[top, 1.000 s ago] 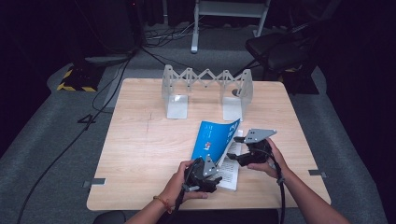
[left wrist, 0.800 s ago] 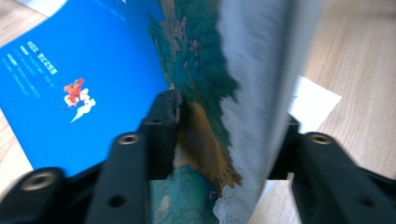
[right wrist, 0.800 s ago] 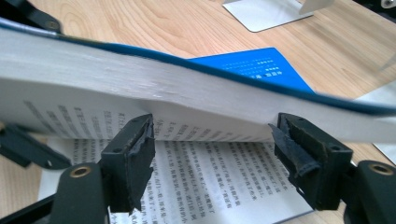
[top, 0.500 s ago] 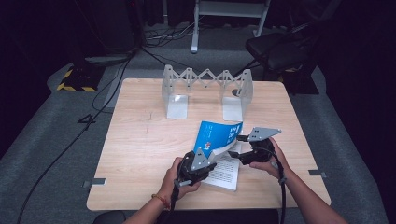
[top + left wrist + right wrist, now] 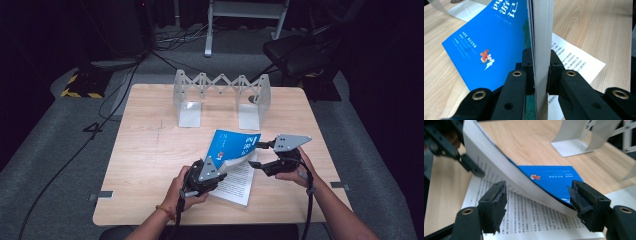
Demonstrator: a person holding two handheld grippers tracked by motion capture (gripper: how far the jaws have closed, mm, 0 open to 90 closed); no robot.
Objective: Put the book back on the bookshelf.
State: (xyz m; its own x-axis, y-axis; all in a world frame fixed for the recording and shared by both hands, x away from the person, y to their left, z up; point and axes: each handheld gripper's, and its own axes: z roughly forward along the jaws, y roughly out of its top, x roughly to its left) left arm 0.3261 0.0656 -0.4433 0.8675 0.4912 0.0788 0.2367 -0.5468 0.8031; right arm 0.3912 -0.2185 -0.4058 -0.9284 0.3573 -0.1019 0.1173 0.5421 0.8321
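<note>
While my left hand-held gripper (image 5: 540,75) was clamped on a thick block of pages of the blue-covered paperback book (image 5: 233,150), its jaws having just closed onto that sheaf, the book lay open near the front edge of the desk (image 5: 150,150), with its cover and the gripped pages lifted at a slant over the printed page that stayed flat. My right hand-held gripper (image 5: 537,202) stood with its jaws apart, one on each side of the curving fore-edge, pressing on nothing that I could see. I judged the step in hand to be closing or gathering up the book, perhaps for the metal expanding bookend rack (image 5: 220,95) standing well apart at the far side. Next I would have needed the right jaws to close on the loose lower pages so that the whole book came up as one block, without creasing any pages.
</note>
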